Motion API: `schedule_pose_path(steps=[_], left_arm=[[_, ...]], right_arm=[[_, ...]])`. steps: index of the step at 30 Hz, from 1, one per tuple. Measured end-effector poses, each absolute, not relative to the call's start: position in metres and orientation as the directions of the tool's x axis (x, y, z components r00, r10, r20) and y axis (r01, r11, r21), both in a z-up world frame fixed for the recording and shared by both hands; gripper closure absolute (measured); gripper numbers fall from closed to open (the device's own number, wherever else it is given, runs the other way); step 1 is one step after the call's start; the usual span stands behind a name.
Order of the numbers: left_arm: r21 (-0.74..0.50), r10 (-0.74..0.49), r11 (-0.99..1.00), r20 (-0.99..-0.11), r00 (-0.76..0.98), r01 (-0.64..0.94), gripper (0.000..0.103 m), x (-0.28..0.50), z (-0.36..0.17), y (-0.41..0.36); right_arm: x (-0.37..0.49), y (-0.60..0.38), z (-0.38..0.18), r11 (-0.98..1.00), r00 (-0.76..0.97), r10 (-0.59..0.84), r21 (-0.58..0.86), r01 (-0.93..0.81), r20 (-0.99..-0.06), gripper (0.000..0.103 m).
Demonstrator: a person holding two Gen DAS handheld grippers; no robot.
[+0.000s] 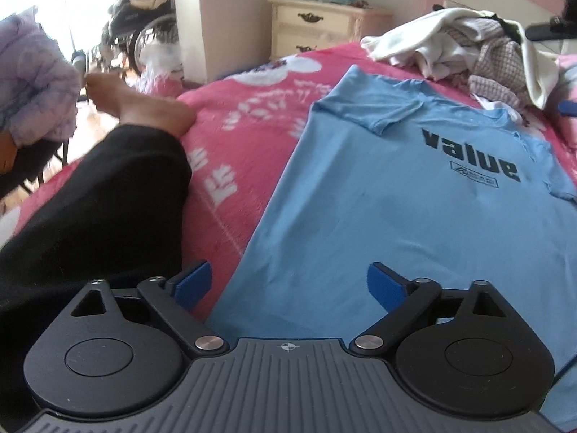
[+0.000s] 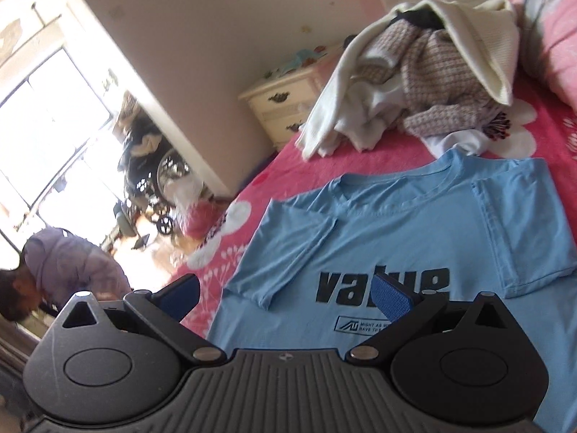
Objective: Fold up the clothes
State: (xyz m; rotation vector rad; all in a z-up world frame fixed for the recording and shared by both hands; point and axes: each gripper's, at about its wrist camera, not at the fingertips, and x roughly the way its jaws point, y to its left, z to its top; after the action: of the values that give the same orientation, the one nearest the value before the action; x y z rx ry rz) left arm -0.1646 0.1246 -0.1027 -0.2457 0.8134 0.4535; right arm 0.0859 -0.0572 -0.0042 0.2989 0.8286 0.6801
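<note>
1. Pink cover (image 1: 252,137) with white flower prints spreads over the whole bed, and everything else lies on it.
2. One blue shirt (image 1: 396,216) lies flat on the cover, face up, with the dark word "value" on its chest; both sleeves are folded in over the body, and the collar points toward the far end of the bed.
3. One heap (image 2: 425,83) of unfolded clothes sits just past the collar: a cream piece on top, a checked piece under it, white cloth below.
4. One black trouser leg (image 1: 90,216) with a bare foot rests on the cover, left of the shirt and apart from it.
5. One cream nightstand (image 1: 321,25) stands against the wall beyond the bed.
6. Two grippers are in view, each with two blue pads.
7. Left gripper (image 1: 290,287) hovers at the shirt's lower left edge, jaws spread wide, nothing held; one pad is over the cover, the other over the shirt.
8. Right gripper (image 2: 286,297) hovers over the shirt's left side near the print, jaws spread wide, nothing held.
</note>
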Motion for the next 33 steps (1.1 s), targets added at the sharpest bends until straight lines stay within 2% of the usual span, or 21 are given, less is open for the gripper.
schedule_pose_path(steps=[1,4,8,11,13,14,17,19,26,29,32,33], left_arm=[[-0.060,0.282,0.872,-0.749,0.599,-0.485,0.027,-0.164,-0.103,0.129],[-0.091,0.258,0.870,-0.752,0.606,-0.484,0.041,-0.150,-0.103,0.136],[-0.065,0.241,0.901,-0.747,0.619,-0.429,0.048,-0.115,-0.101,0.143],[0.015,0.276,0.915,-0.751,0.600,-0.402,0.056,-0.087,-0.100,0.152],[0.043,0.285,0.922,-0.747,0.601,-0.384,0.071,-0.074,-0.101,0.158],[0.057,0.289,0.926,-0.745,0.601,-0.374,0.072,-0.068,-0.101,0.160],[0.046,0.243,0.940,-0.783,0.572,-0.337,0.075,-0.055,-0.112,0.170],[-0.016,0.180,0.939,-0.829,0.530,-0.344,0.084,-0.056,-0.125,0.177],[-0.118,0.065,0.927,-0.885,0.461,-0.357,0.084,-0.087,-0.122,0.173],[-0.078,0.102,0.938,-0.870,0.482,-0.338,0.084,-0.092,-0.114,0.169],[-0.011,0.164,0.945,-0.847,0.506,-0.326,0.071,-0.085,-0.112,0.168],[0.000,0.173,0.946,-0.846,0.505,-0.325,0.063,-0.081,-0.113,0.170]], right_arm=[[0.085,-0.053,-0.006,0.752,0.477,0.658,0.487,-0.443,-0.583,0.000],[0.082,-0.047,-0.007,0.743,0.454,0.667,0.486,-0.460,-0.590,0.000],[0.078,-0.045,-0.006,0.730,0.445,0.680,0.484,-0.483,-0.583,0.000],[0.078,-0.048,-0.006,0.729,0.445,0.681,0.482,-0.485,-0.582,0.000],[0.079,-0.050,-0.007,0.729,0.442,0.681,0.486,-0.481,-0.583,0.000],[0.079,-0.051,-0.008,0.729,0.441,0.681,0.489,-0.479,-0.585,0.000],[0.082,-0.053,-0.012,0.731,0.435,0.680,0.498,-0.467,-0.591,0.000],[0.083,-0.055,-0.013,0.730,0.432,0.681,0.504,-0.461,-0.591,0.000],[0.085,-0.057,-0.011,0.725,0.433,0.688,0.516,-0.457,-0.583,0.000],[0.083,-0.055,-0.010,0.718,0.425,0.694,0.519,-0.463,-0.581,0.000],[0.080,-0.051,-0.009,0.719,0.422,0.693,0.512,-0.470,-0.585,0.000],[0.079,-0.051,-0.009,0.719,0.420,0.693,0.512,-0.470,-0.586,0.000]])
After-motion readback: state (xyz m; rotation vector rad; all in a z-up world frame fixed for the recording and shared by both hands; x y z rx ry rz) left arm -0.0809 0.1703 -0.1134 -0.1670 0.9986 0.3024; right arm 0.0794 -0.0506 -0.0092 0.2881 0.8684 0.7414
